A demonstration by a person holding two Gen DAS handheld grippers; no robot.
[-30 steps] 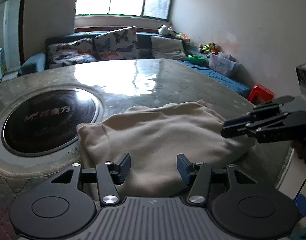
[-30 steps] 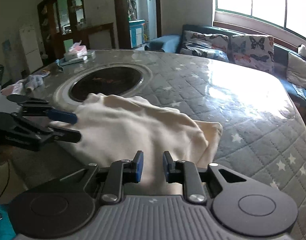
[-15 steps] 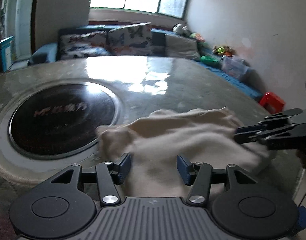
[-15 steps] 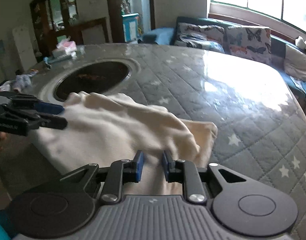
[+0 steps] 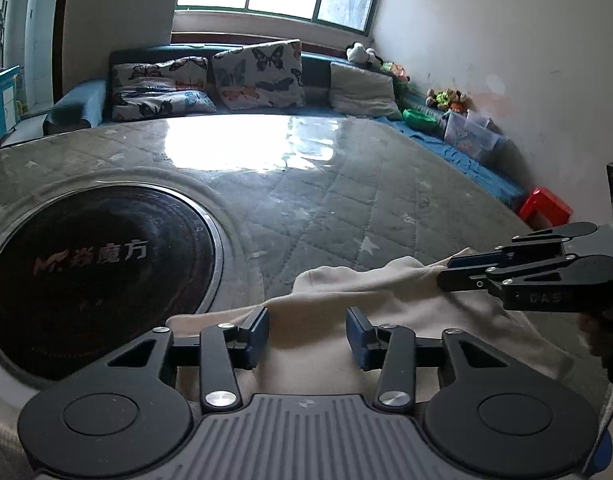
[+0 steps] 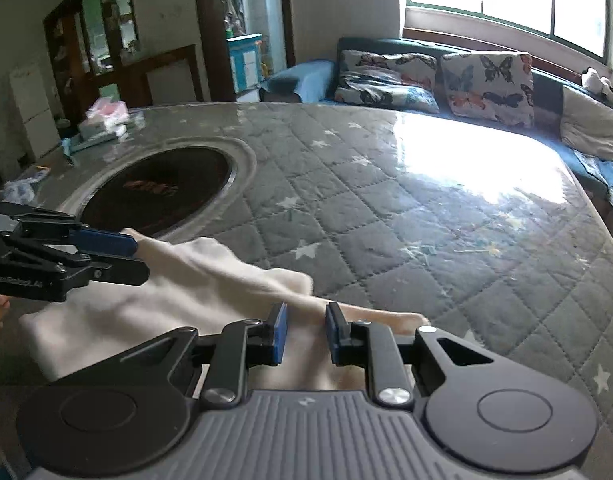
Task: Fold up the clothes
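Through my left wrist camera I count one cream garment (image 5: 346,308), bunched along the near edge of the quilted table (image 5: 346,200), one round black cooktop (image 5: 94,268) sunk into the table to my left, and two butterfly cushions (image 5: 258,76) on the sofa (image 5: 318,64) under the window. My left gripper (image 5: 306,334) sits low over the garment's near edge, pointing forward; its fingers (image 5: 254,336) are spread wide with cloth lying below the gap, none of it caught. My right gripper (image 5: 450,274) reaches in from the right, level with the table, its tips at the garment's raised far fold.

Through my right wrist camera, the same single garment (image 6: 166,300) lies crumpled at the table's near edge, just short of the cooktop (image 6: 158,192). My right gripper (image 6: 305,334) has its pads (image 6: 278,334) partly apart; a ridge of cloth runs between them, and I cannot tell whether they pinch it. My left gripper (image 6: 140,258) comes in from the left, fingers stacked one above the other, tips against the fabric's raised hump.
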